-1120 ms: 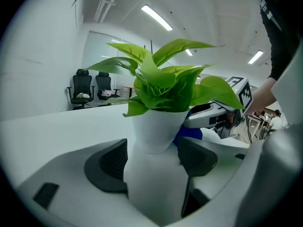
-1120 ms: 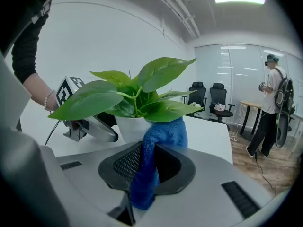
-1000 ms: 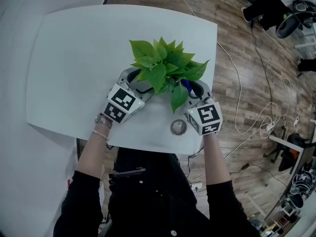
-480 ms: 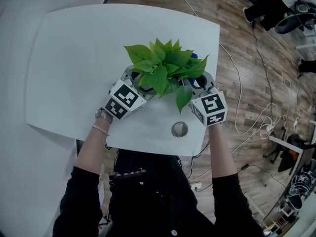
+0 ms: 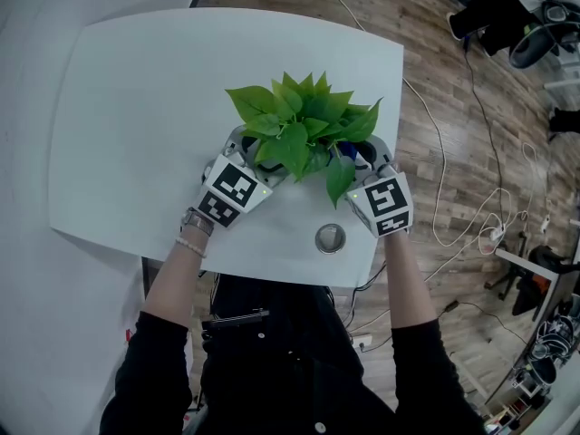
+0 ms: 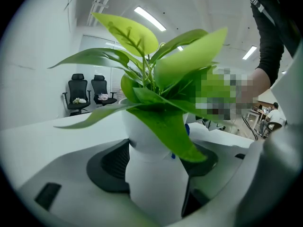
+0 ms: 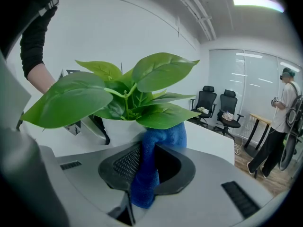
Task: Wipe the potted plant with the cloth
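Note:
The potted plant (image 5: 299, 127) has broad green leaves and a white pot (image 6: 156, 174), and stands near the front of the white table (image 5: 136, 107). My left gripper (image 6: 158, 171) is shut on the pot, with a jaw on each side of it. My right gripper (image 7: 144, 174) is shut on a blue cloth (image 7: 151, 160). The cloth's upper end reaches up against the pot under a low leaf (image 7: 163, 116). In the head view the cloth (image 5: 341, 153) peeks out at the plant's right, just ahead of the right gripper (image 5: 362, 159).
A round metal disc (image 5: 330, 237) lies on the table near its front edge, between my two hands. Cables (image 5: 444, 152) trail over the wooden floor to the right. A person (image 7: 279, 122) stands at the far right, and office chairs (image 7: 215, 105) are behind the table.
My right gripper has moved forward with the cloth, closer to the plant's right side. The plant has turned a little in the left gripper's hold.

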Demonstrator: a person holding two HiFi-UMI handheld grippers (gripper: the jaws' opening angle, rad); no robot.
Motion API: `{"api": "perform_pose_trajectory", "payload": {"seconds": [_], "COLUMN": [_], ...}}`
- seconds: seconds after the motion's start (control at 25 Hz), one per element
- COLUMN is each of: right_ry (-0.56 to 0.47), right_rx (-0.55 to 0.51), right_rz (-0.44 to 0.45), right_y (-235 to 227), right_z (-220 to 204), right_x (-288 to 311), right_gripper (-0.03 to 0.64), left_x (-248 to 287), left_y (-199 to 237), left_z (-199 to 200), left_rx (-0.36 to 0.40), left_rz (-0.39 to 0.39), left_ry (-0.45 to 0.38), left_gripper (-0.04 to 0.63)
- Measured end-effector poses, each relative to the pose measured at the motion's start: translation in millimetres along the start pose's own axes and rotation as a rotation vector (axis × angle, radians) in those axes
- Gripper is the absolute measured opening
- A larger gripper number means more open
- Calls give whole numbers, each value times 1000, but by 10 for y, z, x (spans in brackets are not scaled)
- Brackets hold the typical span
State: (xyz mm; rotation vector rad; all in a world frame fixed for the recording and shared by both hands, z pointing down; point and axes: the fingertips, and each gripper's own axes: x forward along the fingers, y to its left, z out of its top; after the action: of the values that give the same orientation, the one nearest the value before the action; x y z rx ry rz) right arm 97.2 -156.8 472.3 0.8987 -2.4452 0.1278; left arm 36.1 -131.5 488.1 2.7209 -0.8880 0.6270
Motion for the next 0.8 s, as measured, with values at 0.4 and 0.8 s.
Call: {"api": "perform_pose_trajectory", "payload": {"seconds": [0.4,0.8], "right_ry": [-2,18], "right_rx": [3,1], "right_rz": [4,19], "right_y": [174,365], "right_z": [-53,-120], "right_x": [-185,-273], "right_gripper": [95,95], "left_x": [26,115], "left_y": [-63,-108], "left_z": [62,19], "left_rx": [-60,-174], "left_rz": [102,247], "left_ry": [25,58], "left_gripper": [330,328]}}
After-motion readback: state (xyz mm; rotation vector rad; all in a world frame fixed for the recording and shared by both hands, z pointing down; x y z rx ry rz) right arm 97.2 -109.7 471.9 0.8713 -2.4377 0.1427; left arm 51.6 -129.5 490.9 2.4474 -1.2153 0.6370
